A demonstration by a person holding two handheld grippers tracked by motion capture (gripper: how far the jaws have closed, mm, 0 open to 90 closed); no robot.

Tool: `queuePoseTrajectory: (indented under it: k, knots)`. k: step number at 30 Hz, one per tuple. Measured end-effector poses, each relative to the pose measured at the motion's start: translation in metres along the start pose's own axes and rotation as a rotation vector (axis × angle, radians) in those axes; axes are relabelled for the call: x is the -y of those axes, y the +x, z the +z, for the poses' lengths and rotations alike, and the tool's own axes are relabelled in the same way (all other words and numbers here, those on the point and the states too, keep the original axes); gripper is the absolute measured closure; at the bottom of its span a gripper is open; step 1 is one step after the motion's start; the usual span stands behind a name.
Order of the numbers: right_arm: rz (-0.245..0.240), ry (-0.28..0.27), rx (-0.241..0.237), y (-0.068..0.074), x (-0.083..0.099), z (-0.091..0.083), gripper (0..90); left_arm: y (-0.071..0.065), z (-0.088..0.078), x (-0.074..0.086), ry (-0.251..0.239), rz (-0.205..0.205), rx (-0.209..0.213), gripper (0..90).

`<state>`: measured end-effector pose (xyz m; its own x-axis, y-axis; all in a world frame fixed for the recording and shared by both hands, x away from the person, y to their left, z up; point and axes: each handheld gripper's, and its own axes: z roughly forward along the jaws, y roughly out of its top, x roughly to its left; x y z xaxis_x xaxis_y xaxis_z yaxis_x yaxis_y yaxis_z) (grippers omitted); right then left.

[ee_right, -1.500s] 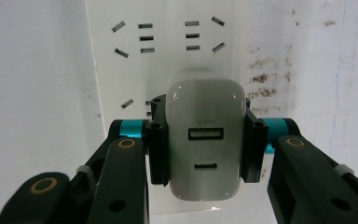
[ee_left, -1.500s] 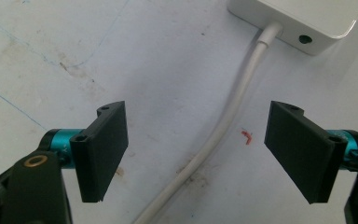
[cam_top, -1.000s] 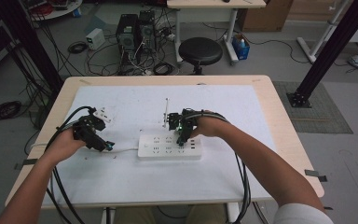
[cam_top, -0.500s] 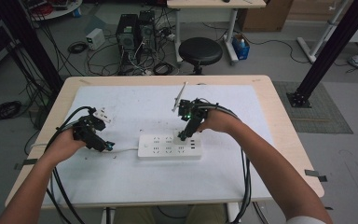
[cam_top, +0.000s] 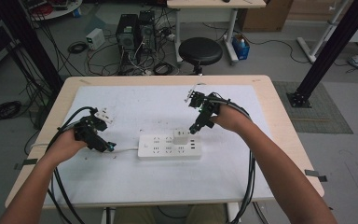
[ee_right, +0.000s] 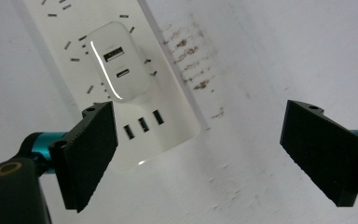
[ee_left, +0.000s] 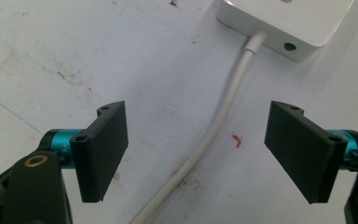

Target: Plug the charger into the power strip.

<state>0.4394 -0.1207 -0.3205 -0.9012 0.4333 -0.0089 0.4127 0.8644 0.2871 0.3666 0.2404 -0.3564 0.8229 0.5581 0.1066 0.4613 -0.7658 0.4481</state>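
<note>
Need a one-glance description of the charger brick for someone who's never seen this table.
On the white mat covering the table sits a long white power strip. The charger is the small white cube standing plugged into the strip's right half, the one raised block on its flat face, with two ports on top.

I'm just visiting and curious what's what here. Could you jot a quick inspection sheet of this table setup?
Surface: white mat on a wooden table, stained in spots.
Job's things: white power strip with a white charger plugged in.
Clutter: small white plug near the left hand.
Grippers: left gripper open over the strip's cord; right gripper open, beside the charger.
Cables: black bundles trail from both grippers.
Surroundings: stool, computer towers, floor wiring.
</note>
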Motion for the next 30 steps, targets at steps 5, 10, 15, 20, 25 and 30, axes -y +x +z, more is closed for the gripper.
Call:
queuePoseTrajectory:
  k: [5, 10, 15, 20, 25, 30]
  knots:
    - [-0.064, 0.055, -0.006, 0.003, 0.000, -0.003, 10.6, -0.001, -0.003, 0.000, -0.001, 0.004, -0.005, 21.4]
    - [-0.090, 0.012, 0.108, 0.007, 0.001, -0.013, 10.4, -0.002, -0.005, 0.001, -0.004, 0.006, -0.007, 21.4]
    - [-0.056, -0.019, 0.163, 0.007, 0.012, -0.027, 0.7, -0.003, -0.007, 0.002, -0.010, 0.009, -0.008, 21.5]
    - [0.005, -0.063, 0.162, 0.007, 0.030, -0.043, 0.7, -0.003, -0.008, 0.001, -0.013, 0.015, -0.010, 21.5]
    - [0.019, -0.046, 0.160, 0.015, 0.051, -0.057, 0.8, -0.006, -0.011, 0.000, -0.031, 0.007, -0.021, 21.5]
    - [0.053, -0.034, 0.191, 0.022, 0.078, -0.064, 0.8, -0.009, -0.016, -0.001, -0.043, 0.006, -0.032, 21.4]
